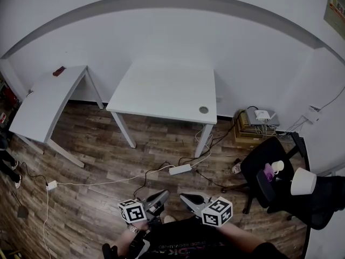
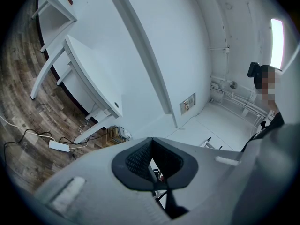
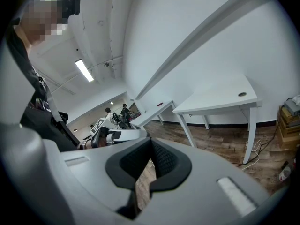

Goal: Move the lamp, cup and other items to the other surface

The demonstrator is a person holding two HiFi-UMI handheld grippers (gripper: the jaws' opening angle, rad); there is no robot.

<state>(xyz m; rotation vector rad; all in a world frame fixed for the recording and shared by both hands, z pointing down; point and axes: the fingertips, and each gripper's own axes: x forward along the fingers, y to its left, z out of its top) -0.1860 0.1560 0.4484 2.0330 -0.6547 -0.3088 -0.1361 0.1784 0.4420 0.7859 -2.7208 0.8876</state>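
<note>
Grippers both pinched shut on nothing from what I see, left gripper (image 1: 160,195) beside right gripper (image 1: 187,198), down low. Lamp (image 1: 303,181) and cup (image 1: 277,167) sit on black chair (image 1: 250,165), right of white table (image 1: 161,90).

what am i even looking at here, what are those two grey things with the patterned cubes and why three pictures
There is no robot. A person holds a two-jaw gripper in each hand: the left gripper and the right gripper. The marker cubes are part of them. The head view comes from a camera on the person's head, looking down. The other two views come from cameras riding on each gripper, looking along its jaws. Both pairs of jaws are shut and hold nothing. Two white tables stand ahead; the left table carries a small reddish thing. The lamp and cup sit on the black chair.
</note>
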